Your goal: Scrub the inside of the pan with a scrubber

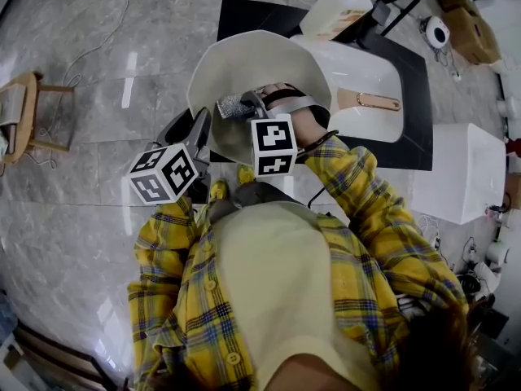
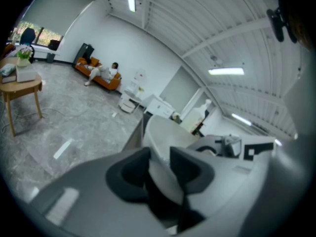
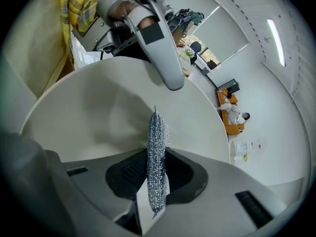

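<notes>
In the head view a cream pan (image 1: 260, 68) is held up and tilted, with its inside facing me. My left gripper (image 1: 198, 130) is shut on the pan's near-left rim. In the left gripper view that rim (image 2: 160, 147) runs between the black pads (image 2: 129, 174). My right gripper (image 1: 247, 106) reaches down into the pan and is shut on a silver mesh scrubber (image 1: 231, 105). In the right gripper view the scrubber (image 3: 157, 154) stands on edge between the pads, over the pan's inner wall (image 3: 94, 107). The left gripper (image 3: 160, 48) shows at the pan's far rim.
Behind the pan a white basin (image 1: 370, 72) sits in a black counter (image 1: 413, 96), and a white jug (image 1: 335, 10) stands at its back. A white box (image 1: 460, 173) is on the right. A wooden stool (image 1: 28, 112) stands on the marble floor at the left.
</notes>
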A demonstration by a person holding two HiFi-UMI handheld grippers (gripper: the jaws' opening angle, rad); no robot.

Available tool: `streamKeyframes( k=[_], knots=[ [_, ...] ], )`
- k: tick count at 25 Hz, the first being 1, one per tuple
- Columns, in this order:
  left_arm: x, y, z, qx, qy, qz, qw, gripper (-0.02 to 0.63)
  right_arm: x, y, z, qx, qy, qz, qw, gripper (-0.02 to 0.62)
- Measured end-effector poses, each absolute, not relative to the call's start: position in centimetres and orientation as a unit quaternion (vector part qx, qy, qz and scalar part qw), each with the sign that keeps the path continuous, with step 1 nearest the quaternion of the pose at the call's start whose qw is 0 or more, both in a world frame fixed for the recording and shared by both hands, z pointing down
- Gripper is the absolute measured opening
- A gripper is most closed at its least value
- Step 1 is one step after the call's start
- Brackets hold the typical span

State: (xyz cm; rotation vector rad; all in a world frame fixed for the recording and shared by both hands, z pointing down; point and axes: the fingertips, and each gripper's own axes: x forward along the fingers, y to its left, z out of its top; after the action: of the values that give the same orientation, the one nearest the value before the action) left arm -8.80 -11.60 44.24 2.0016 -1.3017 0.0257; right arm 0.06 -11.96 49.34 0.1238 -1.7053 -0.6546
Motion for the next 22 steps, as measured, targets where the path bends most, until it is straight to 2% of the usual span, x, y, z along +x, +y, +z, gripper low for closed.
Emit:
streamKeyframes(
  k=[22],
  knots=[
    [-8.8,-11.6,44.2,0.783,-0.503,0.009,0.366,0.135,2.3,-6.2,49.0,-0.061,-0.747,-0.202,0.631,0.083]
  ],
)
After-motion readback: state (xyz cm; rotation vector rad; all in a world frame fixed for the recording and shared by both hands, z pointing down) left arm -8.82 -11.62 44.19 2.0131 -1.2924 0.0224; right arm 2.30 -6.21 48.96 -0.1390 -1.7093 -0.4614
